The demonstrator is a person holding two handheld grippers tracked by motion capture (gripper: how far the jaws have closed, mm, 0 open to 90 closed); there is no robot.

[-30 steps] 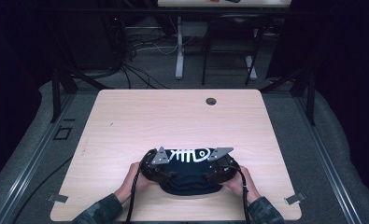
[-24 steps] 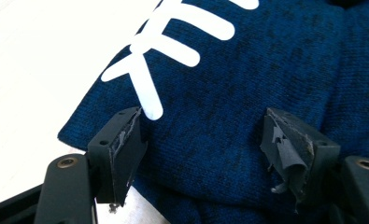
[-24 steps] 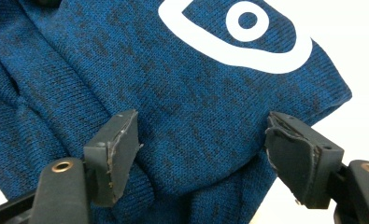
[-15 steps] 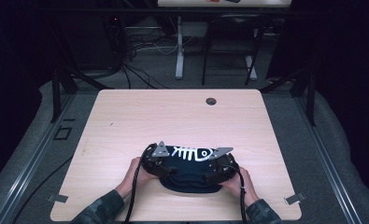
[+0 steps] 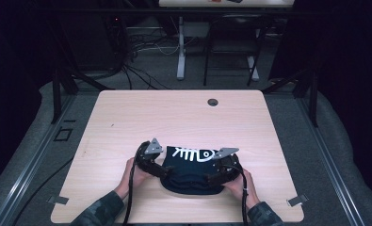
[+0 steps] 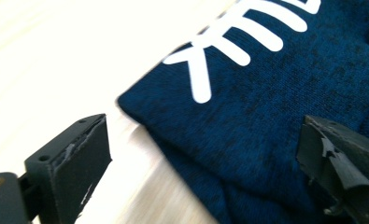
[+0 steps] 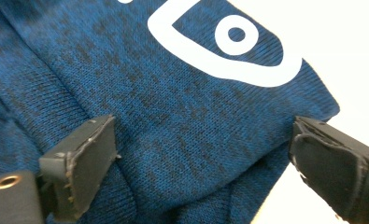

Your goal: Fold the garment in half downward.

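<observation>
1. Two grippers, left (image 5: 161, 170) and right (image 5: 212, 179), flanked the folded blue garment (image 5: 190, 169) at the desk's (image 5: 174, 117) near edge; I had both jaws just opening, apart, gripping nothing.
2. I judged a jaw might snag the cloth while withdrawing and undo the fold.

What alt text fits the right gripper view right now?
A folded dark blue knit garment with a white fish-head print lies on a pale wooden table. The right gripper hangs above it, jaws wide apart, gripping nothing.

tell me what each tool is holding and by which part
Nothing is held: the left tool and right tool have just opened over the folded blue shirt.
</observation>
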